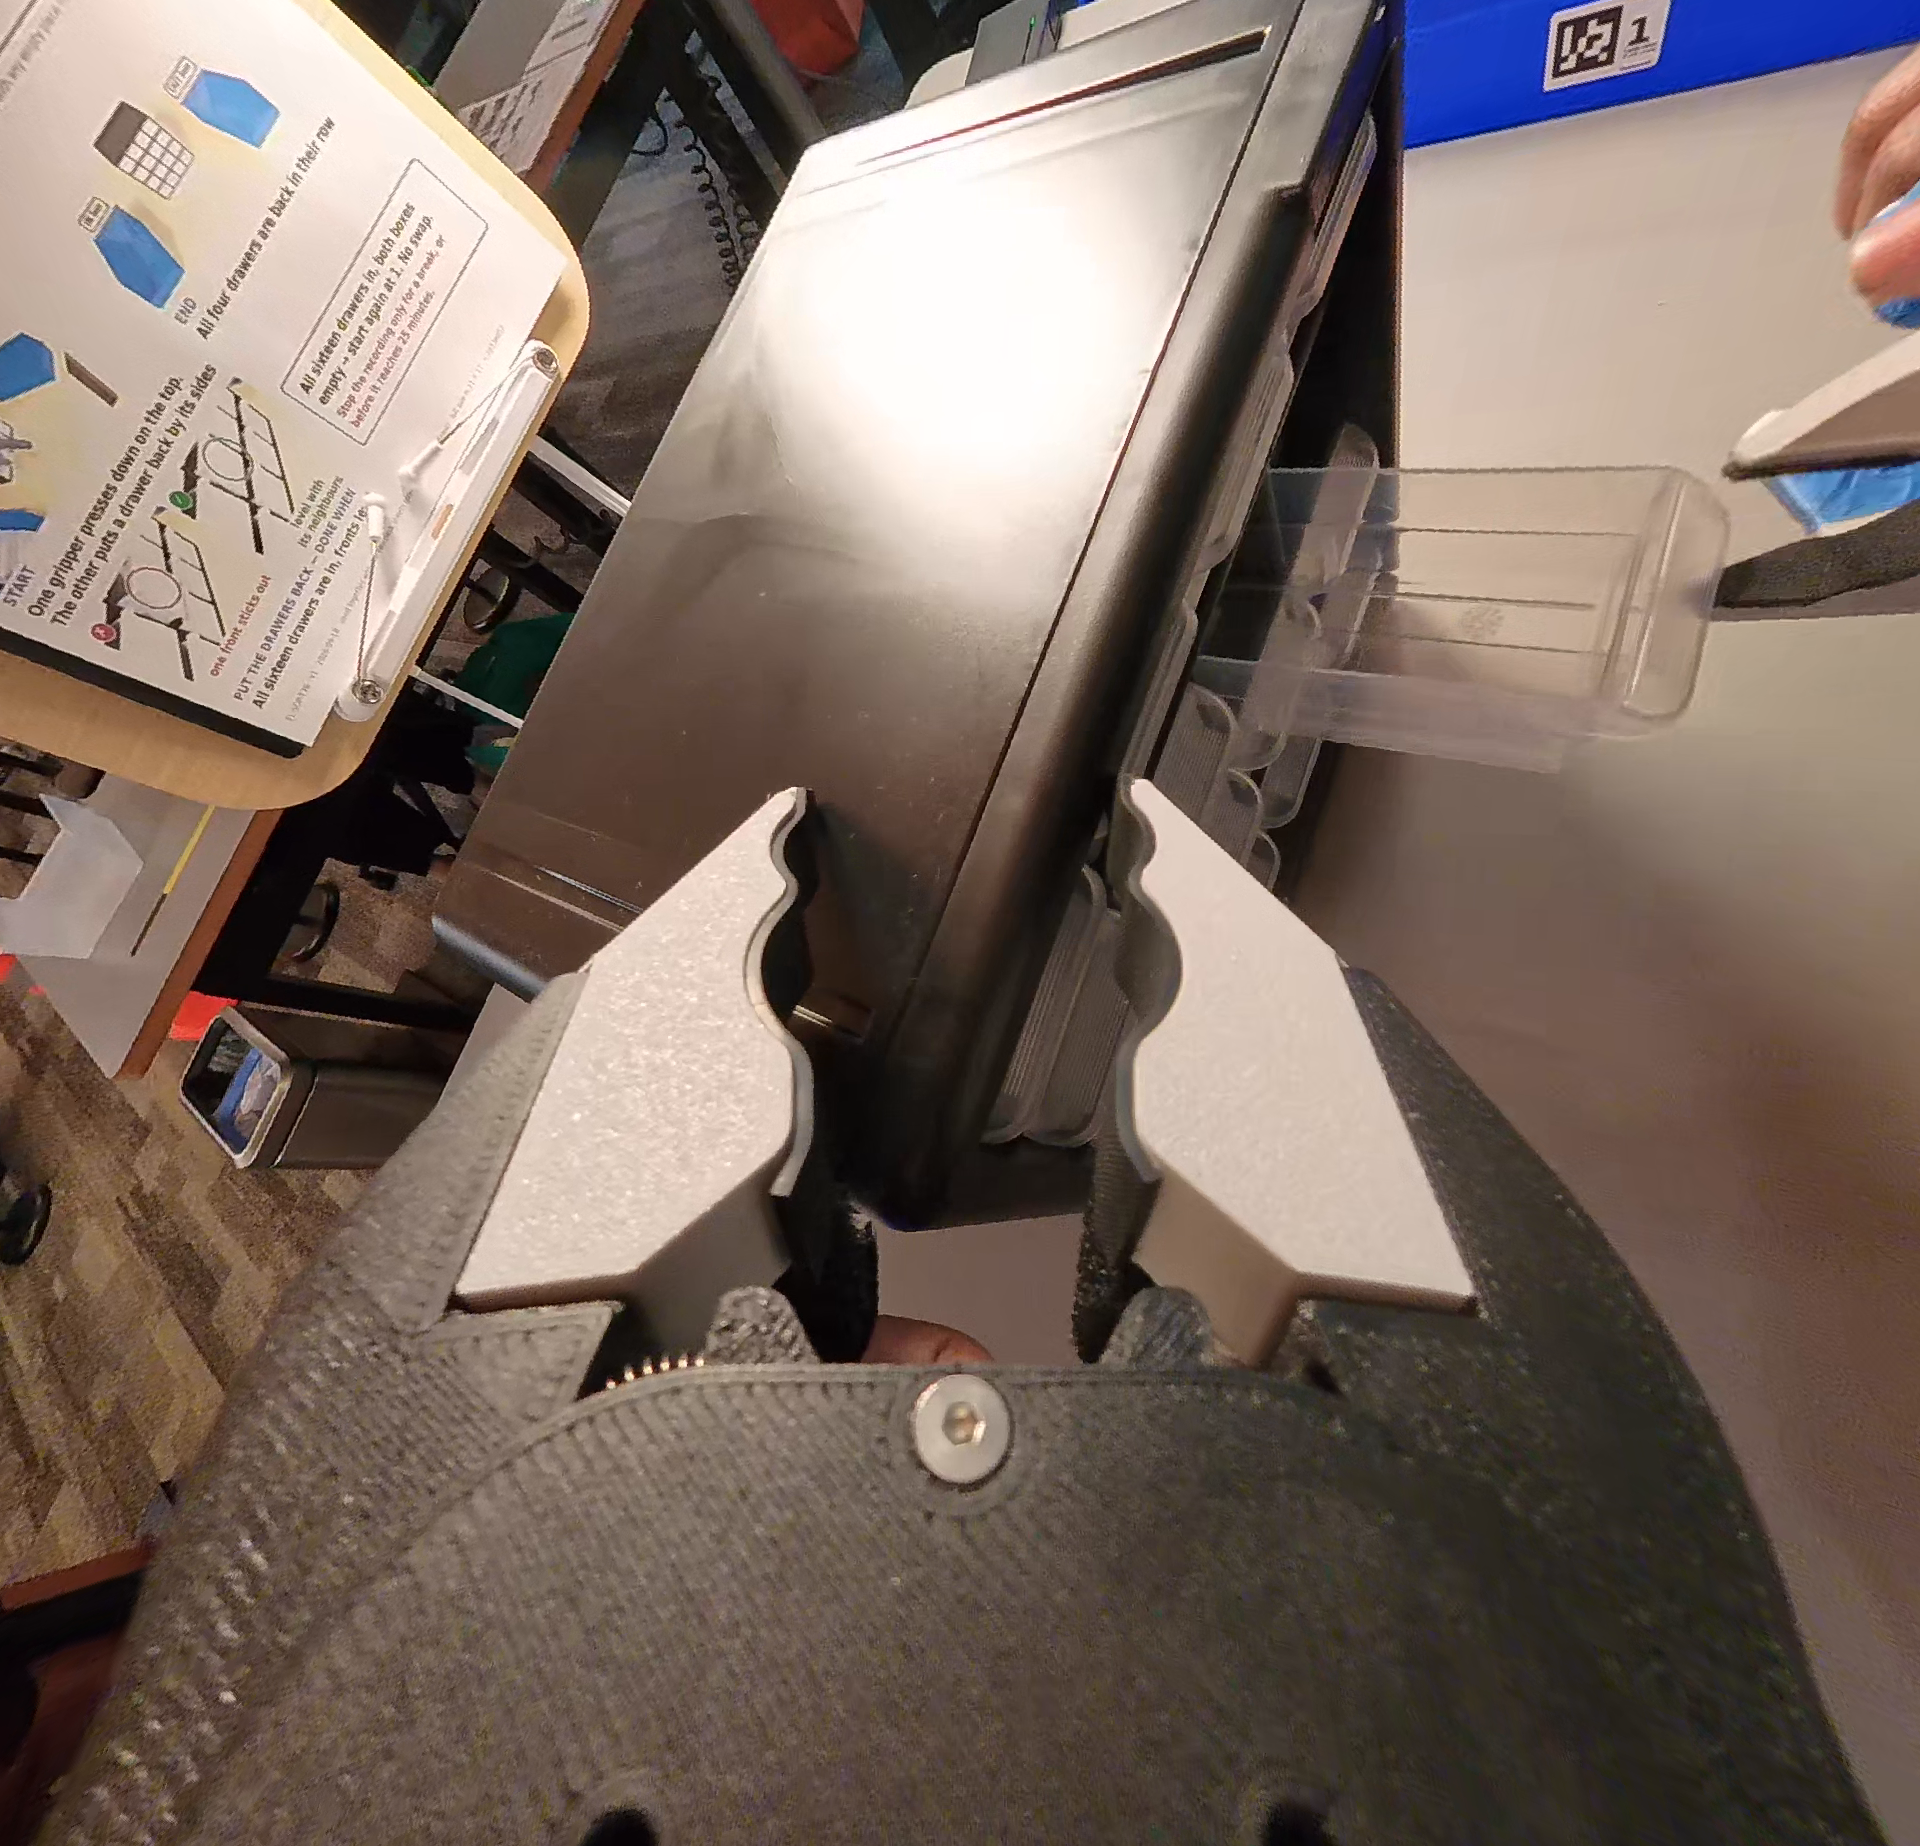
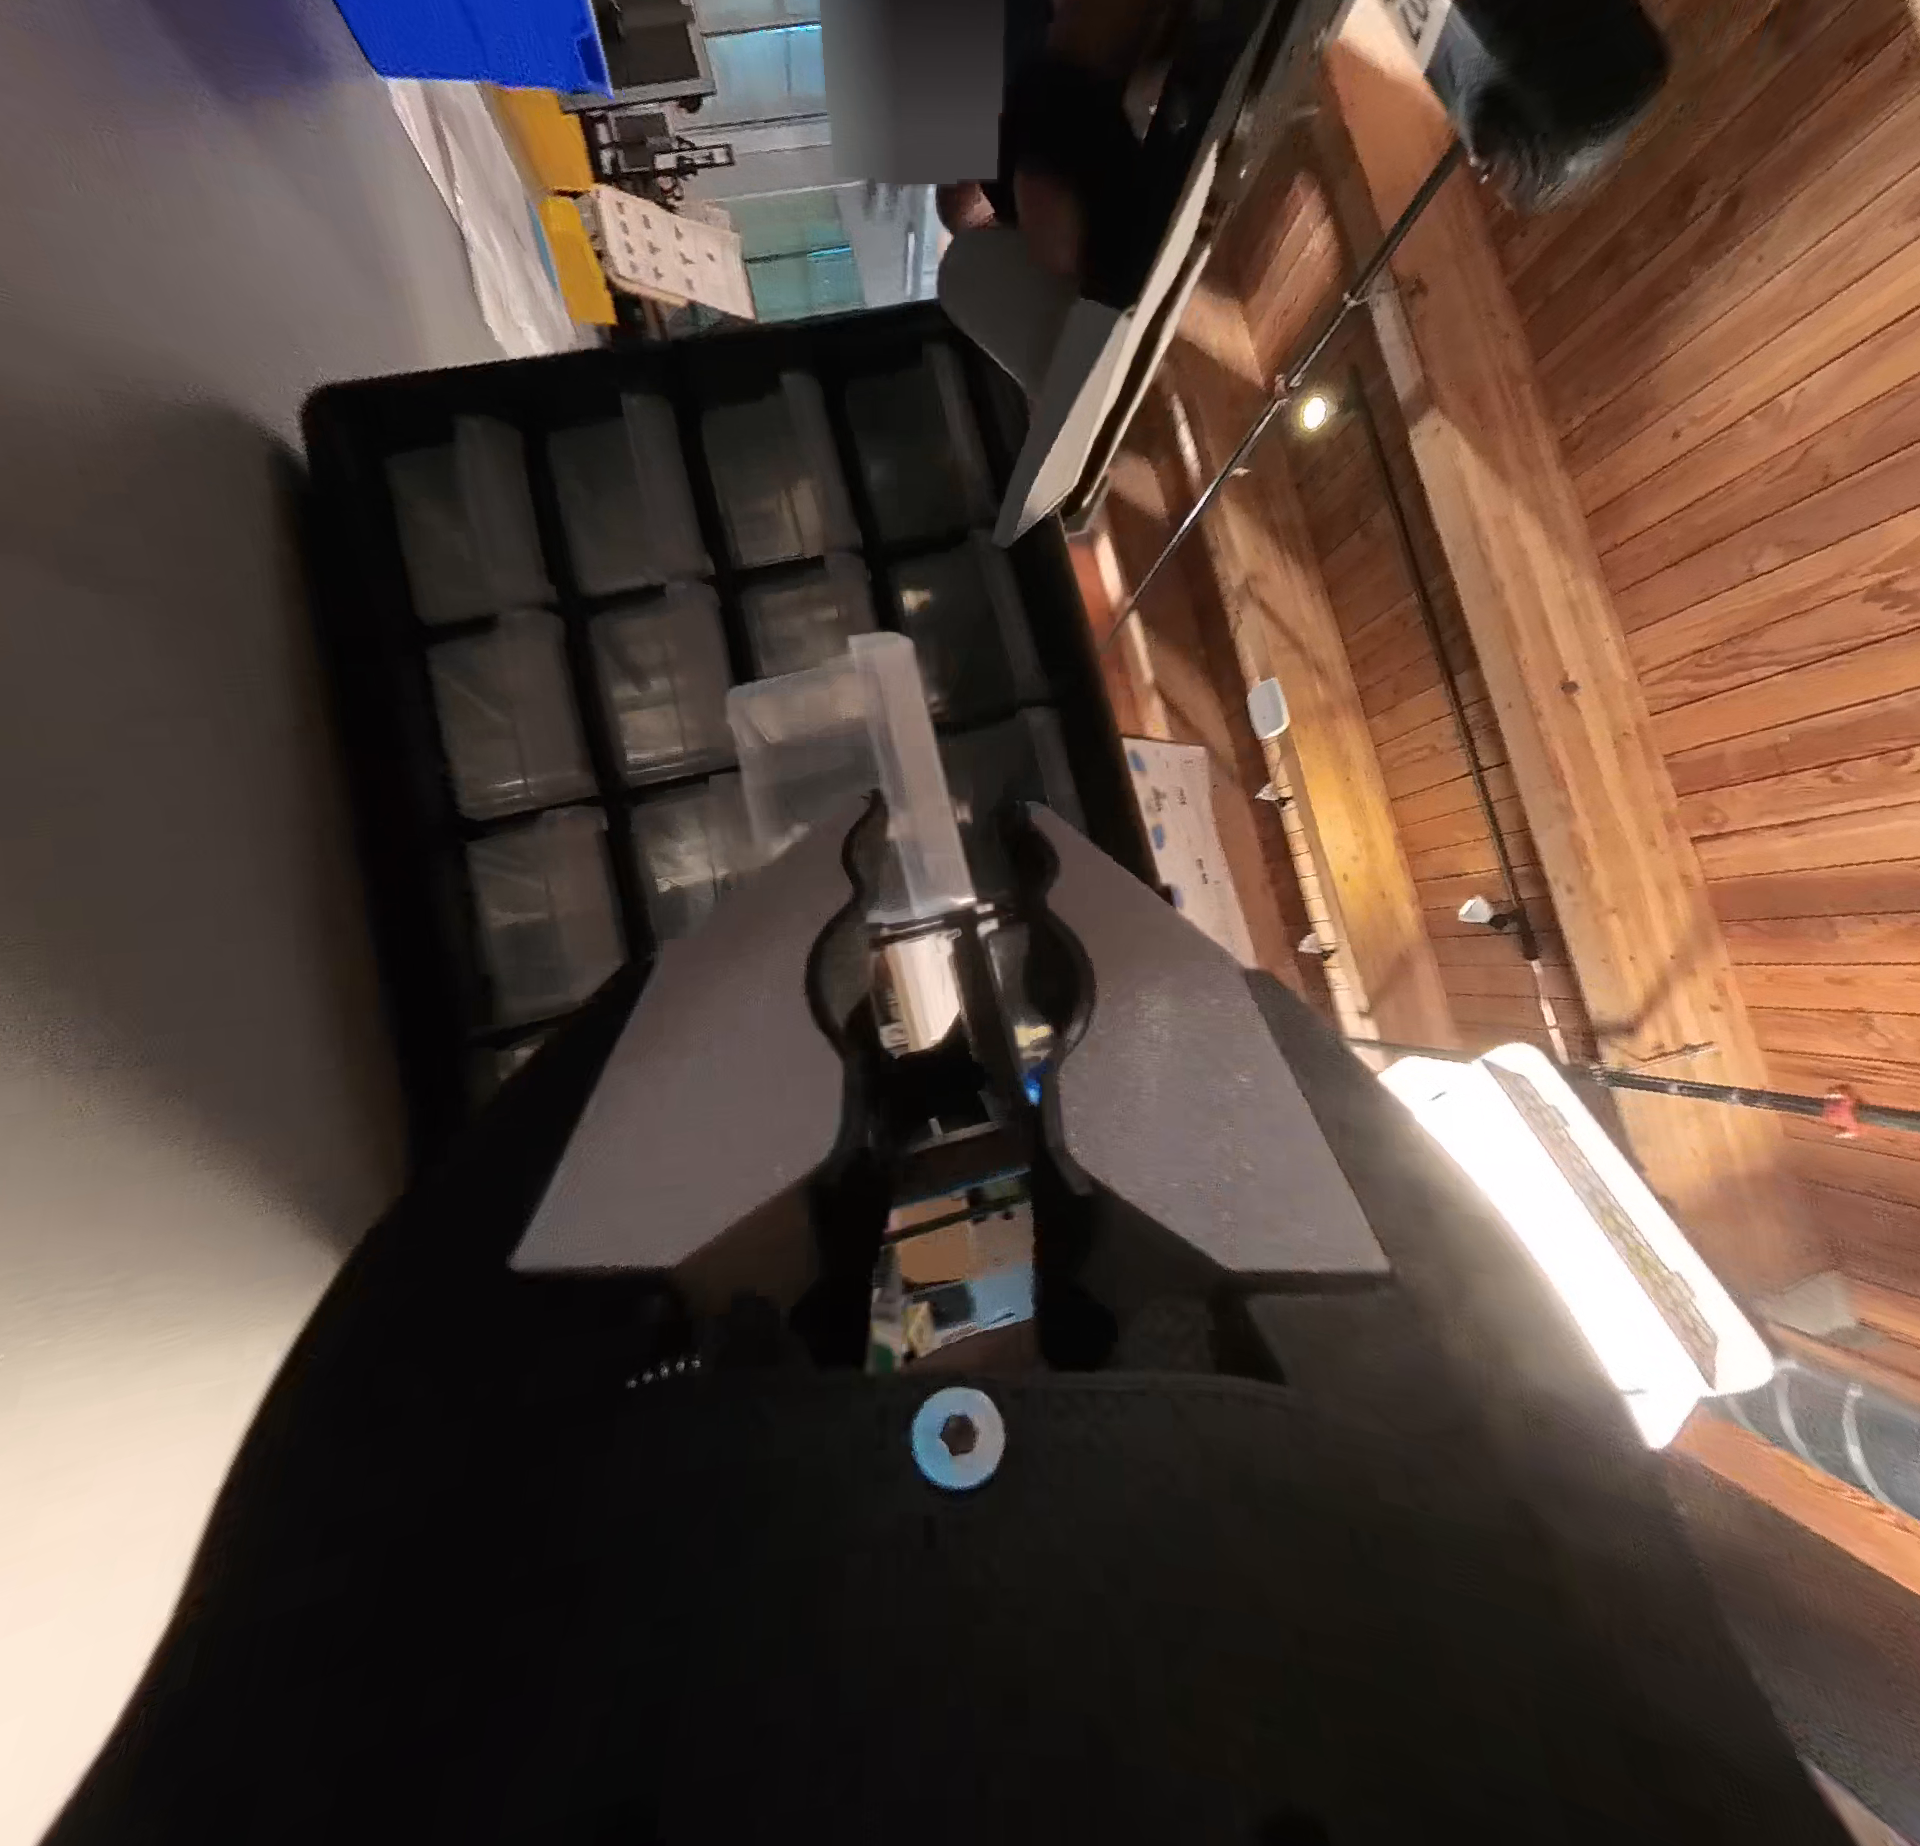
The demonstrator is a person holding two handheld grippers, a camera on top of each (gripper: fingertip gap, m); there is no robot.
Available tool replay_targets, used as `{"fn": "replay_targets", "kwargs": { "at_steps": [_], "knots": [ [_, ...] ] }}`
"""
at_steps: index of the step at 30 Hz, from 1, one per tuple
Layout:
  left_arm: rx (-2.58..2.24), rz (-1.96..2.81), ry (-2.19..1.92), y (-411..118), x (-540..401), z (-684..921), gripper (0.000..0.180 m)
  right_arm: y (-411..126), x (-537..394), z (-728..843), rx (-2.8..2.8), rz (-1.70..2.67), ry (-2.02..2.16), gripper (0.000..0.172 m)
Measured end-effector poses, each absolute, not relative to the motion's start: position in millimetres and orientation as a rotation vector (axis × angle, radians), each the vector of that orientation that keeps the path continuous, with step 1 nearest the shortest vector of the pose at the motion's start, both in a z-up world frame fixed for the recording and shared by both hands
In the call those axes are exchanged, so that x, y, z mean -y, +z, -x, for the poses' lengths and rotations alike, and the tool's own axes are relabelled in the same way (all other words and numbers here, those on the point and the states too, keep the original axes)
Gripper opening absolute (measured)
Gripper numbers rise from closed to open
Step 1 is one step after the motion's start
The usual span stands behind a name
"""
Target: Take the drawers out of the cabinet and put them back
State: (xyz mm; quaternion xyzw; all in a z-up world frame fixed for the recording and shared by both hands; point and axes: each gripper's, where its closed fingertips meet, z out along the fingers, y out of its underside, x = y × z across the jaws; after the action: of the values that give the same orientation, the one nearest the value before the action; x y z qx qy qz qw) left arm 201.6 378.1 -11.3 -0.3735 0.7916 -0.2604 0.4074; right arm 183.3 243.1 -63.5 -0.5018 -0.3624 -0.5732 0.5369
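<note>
Straddling the black cabinet (image 1: 935,508), the left tool (image 1: 966,809) is spread; the right tool (image 2: 951,820) pinches a clear drawer (image 2: 894,757).

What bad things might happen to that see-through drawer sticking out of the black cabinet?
1. The clear drawer is far out of the black cabinet; it might tip or drop onto the table.
2. The left tool only straddles the cabinet's top edge, so the cabinet might shift.

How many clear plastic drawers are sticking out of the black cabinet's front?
1: a clear plastic drawer pulled partway out, the right gripper at its front end. Other slots on the black cabinet are partly hidden behind that gripper.
</note>
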Motion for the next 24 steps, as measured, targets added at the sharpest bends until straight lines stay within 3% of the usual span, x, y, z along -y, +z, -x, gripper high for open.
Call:
{"fn": "replay_targets", "kwargs": {
  "at_steps": [3,11,24],
  "knots": [
    [-1.995,0.942,-0.656,-11.4,-378.1,-201.6,0.058,-64.2,-242.1,-184.6,0.868,1.289,-1.298,0.036],
    [-1.991,0.947,-0.657,-11.5,-378.4,-201.7,0.059,-71.5,-257.8,-191.6,0.905,1.616,-1.073,0.036],
    [-1.992,0.951,-0.659,-11.8,-378.6,-201.5,0.060,-79.6,-260.3,-193.4,0.988,1.773,-1.091,0.028]
  ]
}}
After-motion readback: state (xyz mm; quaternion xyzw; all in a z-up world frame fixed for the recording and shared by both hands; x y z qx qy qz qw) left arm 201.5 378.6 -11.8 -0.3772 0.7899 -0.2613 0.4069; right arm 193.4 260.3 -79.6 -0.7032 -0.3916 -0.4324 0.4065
